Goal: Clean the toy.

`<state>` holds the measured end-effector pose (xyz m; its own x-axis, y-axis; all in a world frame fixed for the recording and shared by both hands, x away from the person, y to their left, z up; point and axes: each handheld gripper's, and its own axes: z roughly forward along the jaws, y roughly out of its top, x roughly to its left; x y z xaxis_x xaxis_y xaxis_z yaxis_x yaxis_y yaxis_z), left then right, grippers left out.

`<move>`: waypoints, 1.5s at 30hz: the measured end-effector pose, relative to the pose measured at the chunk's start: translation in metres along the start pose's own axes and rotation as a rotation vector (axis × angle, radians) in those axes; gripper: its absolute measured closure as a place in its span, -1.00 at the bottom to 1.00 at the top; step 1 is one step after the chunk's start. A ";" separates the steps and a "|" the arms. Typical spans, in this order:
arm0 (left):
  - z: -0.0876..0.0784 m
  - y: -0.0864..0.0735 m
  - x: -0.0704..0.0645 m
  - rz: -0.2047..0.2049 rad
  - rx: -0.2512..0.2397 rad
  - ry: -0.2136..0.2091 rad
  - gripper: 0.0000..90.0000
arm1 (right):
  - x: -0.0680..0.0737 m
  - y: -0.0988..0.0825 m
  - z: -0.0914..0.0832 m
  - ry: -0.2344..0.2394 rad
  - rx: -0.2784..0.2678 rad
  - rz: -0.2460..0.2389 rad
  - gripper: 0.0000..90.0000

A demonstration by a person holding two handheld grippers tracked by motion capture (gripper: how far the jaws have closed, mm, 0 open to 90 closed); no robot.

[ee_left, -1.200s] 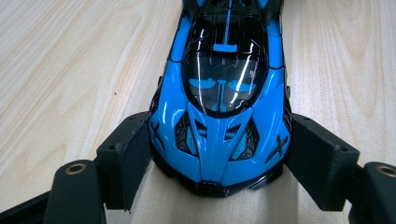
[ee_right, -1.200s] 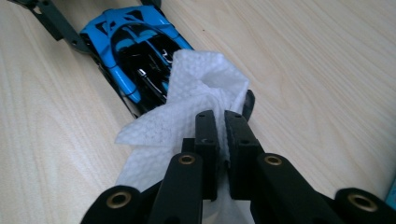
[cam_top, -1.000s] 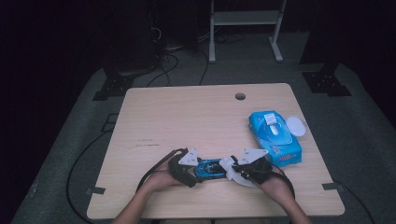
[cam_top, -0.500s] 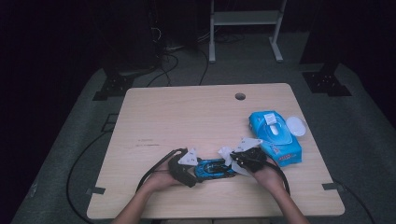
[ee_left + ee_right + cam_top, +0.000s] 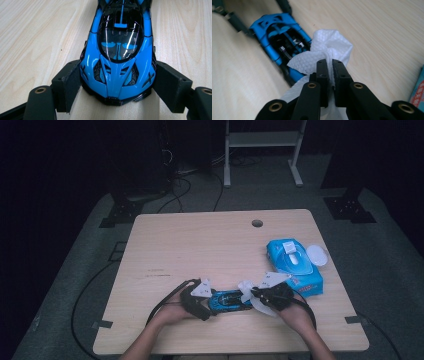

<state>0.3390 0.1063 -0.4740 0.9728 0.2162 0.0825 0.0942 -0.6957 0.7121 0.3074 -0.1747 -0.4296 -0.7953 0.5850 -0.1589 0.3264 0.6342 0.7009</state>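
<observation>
Wiping 1 toy car (image 5: 229, 301) w/ 1 wet wipe (image 5: 329, 47)

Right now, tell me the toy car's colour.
The toy car is bright blue with black trim, clearest in the left gripper view.

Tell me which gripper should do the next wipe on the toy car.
Right. The right gripper is shut on the white wipe, right at the toy car's rear end. The left gripper clamps the car's nose, so it is probably best left steadying it.

Light wooden table (image 5: 200, 250), blue plastic wet-wipe pack (image 5: 294, 266) at right edge, its white oval lid (image 5: 317, 254) flipped open.
</observation>
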 end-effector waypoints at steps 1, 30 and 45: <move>0.000 0.000 0.000 0.001 0.000 0.000 -0.43 | 0.001 0.000 -0.002 0.009 0.006 -0.009 0.87; 0.000 0.001 0.000 0.006 0.009 -0.001 -0.43 | 0.012 -0.002 0.016 0.079 -0.004 -0.046 0.86; 0.000 0.000 0.000 0.002 0.002 -0.002 -0.43 | 0.005 0.003 0.004 0.041 -0.035 -0.048 0.88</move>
<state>0.3393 0.1061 -0.4742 0.9735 0.2132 0.0824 0.0926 -0.6976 0.7105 0.3068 -0.1682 -0.4310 -0.8302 0.5326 -0.1645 0.2701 0.6425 0.7171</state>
